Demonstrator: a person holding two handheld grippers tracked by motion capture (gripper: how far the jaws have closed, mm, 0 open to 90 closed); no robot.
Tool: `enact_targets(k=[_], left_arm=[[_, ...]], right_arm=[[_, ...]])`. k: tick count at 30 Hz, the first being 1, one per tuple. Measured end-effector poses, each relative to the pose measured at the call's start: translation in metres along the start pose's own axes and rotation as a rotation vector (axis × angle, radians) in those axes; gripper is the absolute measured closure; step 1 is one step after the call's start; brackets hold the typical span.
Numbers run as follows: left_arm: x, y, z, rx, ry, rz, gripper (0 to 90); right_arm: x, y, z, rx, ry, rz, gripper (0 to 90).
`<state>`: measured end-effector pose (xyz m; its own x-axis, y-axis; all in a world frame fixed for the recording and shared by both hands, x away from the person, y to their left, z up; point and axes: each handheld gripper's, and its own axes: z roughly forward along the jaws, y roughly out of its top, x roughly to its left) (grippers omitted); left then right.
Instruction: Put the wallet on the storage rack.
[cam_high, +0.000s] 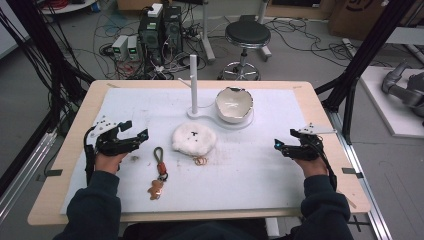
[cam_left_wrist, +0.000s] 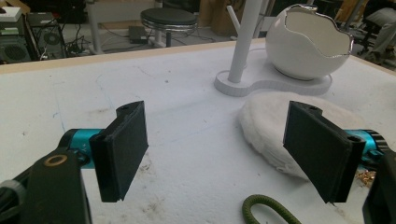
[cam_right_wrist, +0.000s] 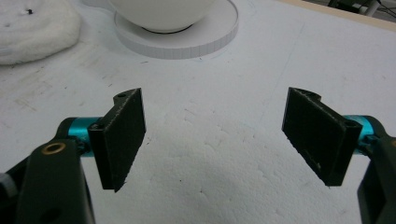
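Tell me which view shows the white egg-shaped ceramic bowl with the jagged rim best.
The left gripper view: the white egg-shaped ceramic bowl appears large, side-on, with its jagged silver-edged rim and flat white stand clear. The high view shows it smaller from above, looking into its interior. The right gripper view catches just its underside on the stand.

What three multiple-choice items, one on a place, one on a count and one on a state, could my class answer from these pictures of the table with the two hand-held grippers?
1. Where is the keychain?
A. in the bowl
B. on the mat, nearer the person than the fluffy pad
C. hung on the post

2. How many grippers are there?
A. one
B. two
C. three

3. How do the left gripper's jaws stand?
A. open, holding nothing
B. shut on the pad
C. shut on the keychain

Key: 1 B, it lies flat below the pad in the high view. 2 B, the left one and the right gripper. 3 A, bare mat between them.
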<state>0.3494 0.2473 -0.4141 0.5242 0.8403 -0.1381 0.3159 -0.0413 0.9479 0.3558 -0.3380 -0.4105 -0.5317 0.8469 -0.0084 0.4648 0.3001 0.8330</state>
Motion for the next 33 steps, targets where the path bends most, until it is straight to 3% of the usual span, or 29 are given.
enact_targets(k=[11,18,20,23,25,26,29,33], left_arm=[[-0.006,-0.001,0.011,0.017,-0.027,-0.023,21.8],[-0.020,0.002,0.030,0.057,-0.101,-0.054,21.8],[-0.028,0.003,0.042,0.092,-0.141,-0.055,21.8],[-0.034,0.002,0.051,0.120,-0.163,-0.046,21.8],[-0.042,0.001,0.062,0.178,-0.180,-0.030,21.8],[-0.042,0.001,0.062,0.178,-0.180,-0.030,21.8],[-0.050,-0.004,0.073,0.249,-0.178,-0.019,21.8],[-0.053,-0.006,0.079,0.285,-0.167,-0.017,21.8]], right_arm=[[0.000,0.000,0.001,-0.001,0.018,0.007,21.8],[0.005,-0.001,0.007,0.009,0.042,-0.004,21.9],[0.009,-0.001,0.007,0.015,0.047,-0.008,21.9],[0.009,-0.001,0.006,0.011,0.047,-0.009,22.0],[0.011,0.000,0.006,0.013,0.047,-0.009,22.0],[0.012,0.000,0.006,0.014,0.050,-0.008,22.0],[0.017,0.001,0.008,0.016,0.065,-0.019,23.1],[0.022,0.004,0.012,0.023,0.076,-0.035,23.4]])
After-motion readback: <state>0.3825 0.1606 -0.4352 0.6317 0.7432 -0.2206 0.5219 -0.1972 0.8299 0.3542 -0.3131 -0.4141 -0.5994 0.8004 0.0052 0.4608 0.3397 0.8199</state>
